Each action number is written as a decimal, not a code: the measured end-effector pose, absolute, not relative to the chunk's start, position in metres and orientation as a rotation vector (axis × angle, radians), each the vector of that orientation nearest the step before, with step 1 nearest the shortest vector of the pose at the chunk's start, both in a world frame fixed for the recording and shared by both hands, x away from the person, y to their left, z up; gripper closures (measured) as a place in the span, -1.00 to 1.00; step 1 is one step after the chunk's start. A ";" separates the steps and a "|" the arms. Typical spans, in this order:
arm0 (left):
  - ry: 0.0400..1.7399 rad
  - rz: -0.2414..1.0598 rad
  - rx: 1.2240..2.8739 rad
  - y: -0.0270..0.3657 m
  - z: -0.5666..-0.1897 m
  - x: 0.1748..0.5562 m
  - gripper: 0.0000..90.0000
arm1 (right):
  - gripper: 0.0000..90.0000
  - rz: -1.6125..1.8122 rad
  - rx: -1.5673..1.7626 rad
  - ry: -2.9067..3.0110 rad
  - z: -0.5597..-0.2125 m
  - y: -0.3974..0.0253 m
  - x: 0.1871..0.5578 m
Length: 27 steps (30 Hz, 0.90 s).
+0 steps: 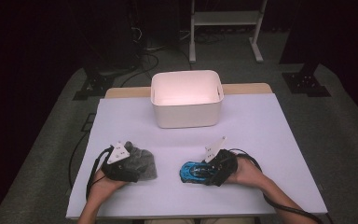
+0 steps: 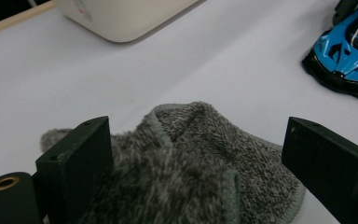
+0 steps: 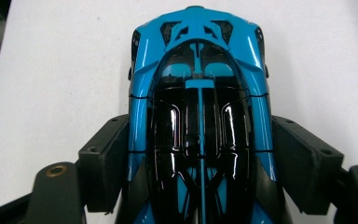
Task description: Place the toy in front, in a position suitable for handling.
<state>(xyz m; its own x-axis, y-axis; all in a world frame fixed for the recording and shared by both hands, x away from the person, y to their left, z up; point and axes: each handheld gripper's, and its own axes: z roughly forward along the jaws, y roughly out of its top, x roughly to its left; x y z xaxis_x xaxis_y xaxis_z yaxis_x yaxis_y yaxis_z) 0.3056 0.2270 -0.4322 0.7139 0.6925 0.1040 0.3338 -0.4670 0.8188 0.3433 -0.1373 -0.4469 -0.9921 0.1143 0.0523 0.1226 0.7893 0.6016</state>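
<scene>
A person sits at a table (image 1: 261, 121) with a white top and holds a gripper in each hand. The right gripper (image 1: 210, 169) is around a blue toy car (image 1: 195, 172) that sits on the table near the person, a bit right of the middle. In the right gripper view the car's (image 3: 198, 116) long side runs straight away from the gripper, and the two black jaws stand one on each side of its middle, right against its doors. They look closed on the car, or very nearly so. The left gripper (image 1: 128, 169) is over a grey fluffy cloth (image 1: 142, 164) that lies bunched up on the table at the person's left. In the left gripper view the jaws are spread wide, with the soft cloth (image 2: 196, 158) lying between them and a little past them, so they are not pinching it yet. The car (image 2: 349, 51) shows far off at the top right of that view, well apart from the cloth. A white bin (image 1: 186, 98) stands at the far middle of the table, straight ahead, open at the top. It lies forward from both grippers, about the same way off from each. I think the car and the cloth are meant to go into it, so each hand has to lift and move forward toward the middle.
</scene>
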 end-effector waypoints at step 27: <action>0.756 0.408 2.268 0.245 -0.450 0.328 -0.08 | -0.51 -1.220 -0.408 -2.941 -0.430 -0.211 0.326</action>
<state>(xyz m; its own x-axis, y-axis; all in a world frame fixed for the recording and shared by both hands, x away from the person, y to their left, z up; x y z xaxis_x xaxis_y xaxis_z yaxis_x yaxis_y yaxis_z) 0.3276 0.2445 -0.4497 0.7797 0.6221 0.0714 0.4012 -0.5837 0.7059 0.3257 -0.2106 -0.4301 -0.9654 0.2584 0.0342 0.2068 0.6792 0.7042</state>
